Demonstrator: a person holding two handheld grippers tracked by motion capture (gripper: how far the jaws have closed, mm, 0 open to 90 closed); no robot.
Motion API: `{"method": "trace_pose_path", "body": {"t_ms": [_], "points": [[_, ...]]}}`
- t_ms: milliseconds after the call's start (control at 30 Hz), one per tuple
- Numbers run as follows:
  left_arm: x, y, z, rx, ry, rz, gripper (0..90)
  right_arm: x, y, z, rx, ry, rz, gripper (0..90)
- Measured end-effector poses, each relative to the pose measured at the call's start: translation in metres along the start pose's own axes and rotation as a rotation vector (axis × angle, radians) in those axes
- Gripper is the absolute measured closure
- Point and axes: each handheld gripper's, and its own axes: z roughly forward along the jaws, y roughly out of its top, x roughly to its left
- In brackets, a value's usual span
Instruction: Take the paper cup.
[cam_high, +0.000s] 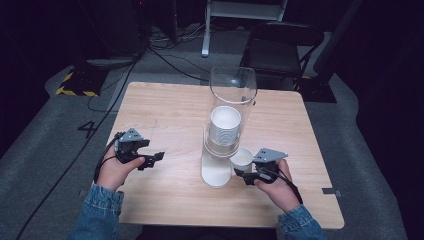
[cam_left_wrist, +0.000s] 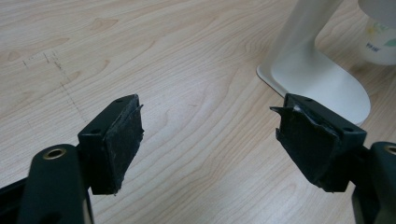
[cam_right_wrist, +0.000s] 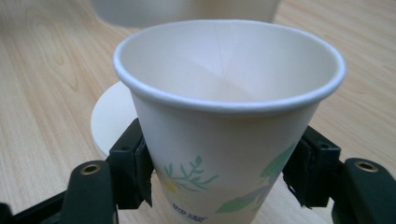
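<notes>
White leaf-printed paper cup (cam_right_wrist: 224, 121) stands upright beside the dispenser's base (cam_high: 216, 172).

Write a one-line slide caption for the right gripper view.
Right tool grips an upright paper cup printed with leaves, beside the dispenser's white base on a wooden table.

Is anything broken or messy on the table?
Nothing is spilled or tipped. The paper cup stands upright, held between the jaws of the right tool, and it is empty. The one odd thing: the black pads on the open left tool look frayed and torn at their edges.
</notes>
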Motion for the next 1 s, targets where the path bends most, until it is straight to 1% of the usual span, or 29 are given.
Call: {"method": "trace_pose_path", "body": {"t_ms": [33,67,133,167,267,300,333,400,433,467,500,533,567,633,667,700,733,800,833,900,933,1000], "points": [[0.000,0.000,0.000,0.000,0.000,0.000,21.8,0.000,0.000,0.000,0.000,0.000,0.000,34.3],[0.000,0.000,0.000,0.004,0.002,-0.005,21.4,-0.005,0.001,-0.006,-0.018,-0.014,0.016,34.3],[0.001,-0.001,0.000,0.006,0.005,-0.002,21.0,-0.010,0.002,-0.012,-0.034,-0.030,0.034,34.2],[0.001,-0.001,0.000,0.010,0.001,-0.008,20.7,-0.014,0.003,-0.016,-0.046,-0.037,0.046,34.2],[0.001,-0.003,0.002,0.012,0.002,-0.013,19.9,-0.019,0.003,-0.022,-0.064,-0.054,0.069,34.1],[0.002,-0.003,0.002,0.015,0.005,-0.006,19.6,-0.023,0.004,-0.025,-0.077,-0.069,0.081,34.1],[0.002,-0.004,0.002,0.020,0.004,-0.012,19.6,-0.029,0.005,-0.031,-0.099,-0.089,0.108,34.0],[0.002,-0.005,0.001,0.020,0.007,-0.013,19.6,-0.033,0.007,-0.035,-0.119,-0.109,0.125,33.8],[0.002,-0.005,0.001,0.020,0.007,-0.013,19.6,-0.033,0.007,-0.035,-0.119,-0.109,0.125,33.8],[0.001,-0.006,0.001,0.019,0.007,-0.020,19.6,-0.037,0.008,-0.038,-0.132,-0.123,0.135,33.7],[0.002,-0.007,0.001,0.021,0.011,-0.015,19.6,-0.041,0.009,-0.041,-0.148,-0.143,0.153,33.6],[0.002,-0.008,-0.001,0.023,0.015,-0.022,19.6,-0.044,0.009,-0.042,-0.153,-0.155,0.165,33.5],[0.002,-0.008,-0.001,0.023,0.020,-0.016,19.6,-0.047,0.009,-0.043,-0.158,-0.169,0.173,33.4],[0.003,-0.010,-0.002,0.021,0.024,-0.024,19.7,-0.052,0.009,-0.044,-0.173,-0.197,0.201,33.1],[0.003,-0.011,-0.002,0.024,0.025,-0.019,19.7,-0.056,0.008,-0.044,-0.185,-0.217,0.214,33.0],[0.003,-0.011,-0.002,0.024,0.025,-0.019,19.7,-0.056,0.008,-0.044,-0.185,-0.217,0.214,33.0],[0.003,-0.012,-0.003,0.027,0.030,-0.020,19.7,-0.061,0.007,-0.043,-0.195,-0.238,0.238,33.0],[0.004,-0.014,-0.005,0.028,0.036,-0.025,19.7,-0.068,0.006,-0.041,-0.196,-0.259,0.251,32.9],[0.004,-0.015,-0.006,0.029,0.038,-0.032,19.7,-0.071,0.005,-0.039,-0.192,-0.273,0.249,32.9],[0.005,-0.017,-0.008,0.029,0.044,-0.033,19.8,-0.076,0.004,-0.037,-0.179,-0.314,0.234,32.8],[0.005,-0.018,-0.009,0.027,0.047,-0.036,19.8,-0.080,0.004,-0.034,-0.174,-0.333,0.217,32.7],[0.005,-0.021,-0.012,0.032,0.057,-0.045,20.0,-0.085,0.002,-0.031,-0.179,-0.341,0.226,32.7]]}}
